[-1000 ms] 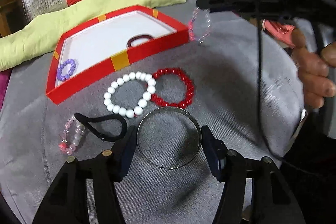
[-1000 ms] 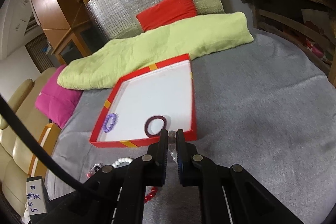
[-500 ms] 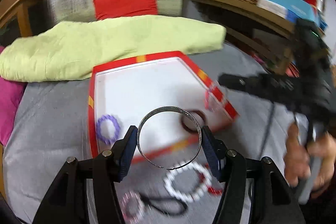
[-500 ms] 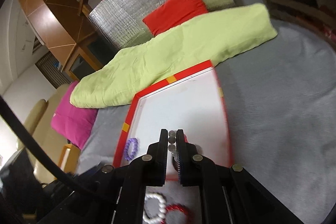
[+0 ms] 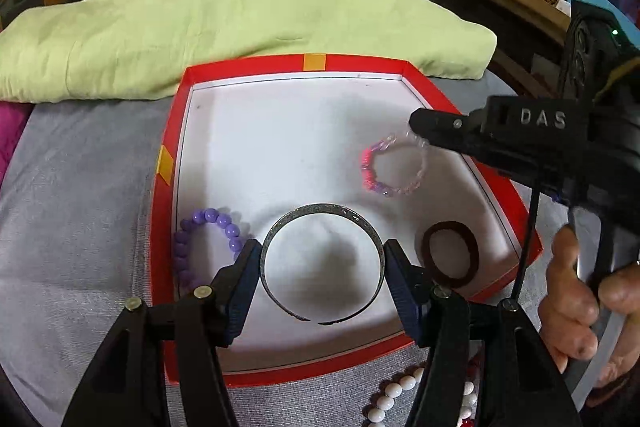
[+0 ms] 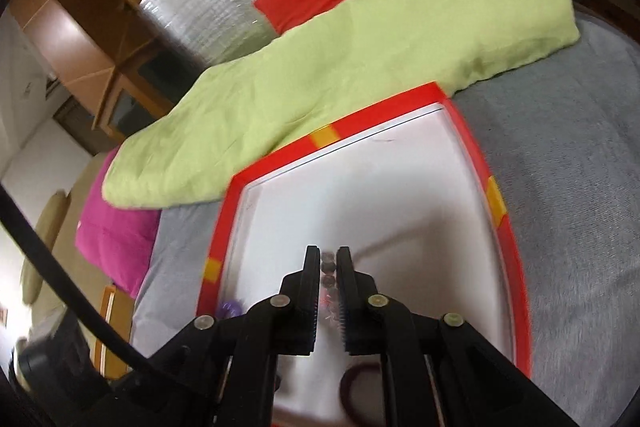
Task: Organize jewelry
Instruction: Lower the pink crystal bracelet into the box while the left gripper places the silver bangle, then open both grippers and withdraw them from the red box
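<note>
A silver metal bangle [image 5: 322, 265] is pinched between the spread fingers of the left gripper [image 5: 322, 281], low centre of the left view, over the red-rimmed white cardboard tray [image 5: 256, 131]. A pink and clear beaded bracelet [image 5: 390, 167] hangs from the right gripper [image 6: 329, 291], whose fingers are opening slightly around it. A purple beaded bracelet [image 5: 208, 235] and a dark brown hair tie [image 5: 450, 259] lie in the tray.

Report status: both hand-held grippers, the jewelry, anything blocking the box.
Left hand-held gripper clamps silver bangle over red box. Right hand-held gripper pinches clear-pink bead bracelet, dangling above box. Nothing blocking.
</note>
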`<state>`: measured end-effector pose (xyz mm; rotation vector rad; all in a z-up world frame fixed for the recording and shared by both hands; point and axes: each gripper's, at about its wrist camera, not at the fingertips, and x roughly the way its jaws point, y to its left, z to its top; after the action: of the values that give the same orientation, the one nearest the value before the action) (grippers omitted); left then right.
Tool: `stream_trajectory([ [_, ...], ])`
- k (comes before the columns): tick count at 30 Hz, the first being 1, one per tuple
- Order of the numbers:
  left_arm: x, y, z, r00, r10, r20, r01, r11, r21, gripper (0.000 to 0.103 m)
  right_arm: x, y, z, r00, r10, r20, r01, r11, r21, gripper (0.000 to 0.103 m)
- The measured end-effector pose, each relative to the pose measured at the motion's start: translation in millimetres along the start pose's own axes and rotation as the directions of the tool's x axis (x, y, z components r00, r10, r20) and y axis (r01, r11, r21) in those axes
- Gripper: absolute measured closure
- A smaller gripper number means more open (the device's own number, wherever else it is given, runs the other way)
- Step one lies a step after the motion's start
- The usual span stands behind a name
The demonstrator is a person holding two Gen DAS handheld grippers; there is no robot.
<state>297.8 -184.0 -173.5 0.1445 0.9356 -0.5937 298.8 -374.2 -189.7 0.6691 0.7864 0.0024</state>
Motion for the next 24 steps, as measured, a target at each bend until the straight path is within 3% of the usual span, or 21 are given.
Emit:
stream_trajectory([
  [1,0.3,-1.0,0.9,1.0,-0.003,-0.004,0.003,1.0,0.006,0.04,0.0,-4.0,2.0,1.0,0.0,0.002,0.0,1.0,0.018,0.091],
  [3,-2.2,-1.8,1.0,1.0,0.004,0.002,-0.004,1.0,0.024,0.04,-2.6,-9.7,4.4,1.0,-0.015,0.005,0.015,0.999,0.036,0.075],
  [5,-9.5,-1.0,-1.7,1.0,0.018,0.02,-0.019,0.999,0.039,0.04,-11.9,-15.2,5.1,0.999,-0.027,0.025,0.026,0.998,0.05,0.069],
  [12,-49.8,23.5,-13.5,0.996,0.058,0.07,-0.057,0.998,-0.021,0.04,-48.7,-10.5,-7.1,1.0,-0.006,0.025,0.006,1.0,0.025,0.069],
  [20,-79.0,45.4,-44.2,0.989,0.143,0.044,-0.143,0.99,0.003,0.04,-81.2,-11.1,-48.0,0.997,-0.014,-0.071,0.011,0.999,-0.036,0.07],
  [24,-92.0,53.1,-64.8,0.992,0.125,0.033,-0.124,0.992,-0.027,0.04,-93.7,-15.2,-74.2,0.992,0.004,-0.123,-0.007,1.0,-0.024,0.07],
])
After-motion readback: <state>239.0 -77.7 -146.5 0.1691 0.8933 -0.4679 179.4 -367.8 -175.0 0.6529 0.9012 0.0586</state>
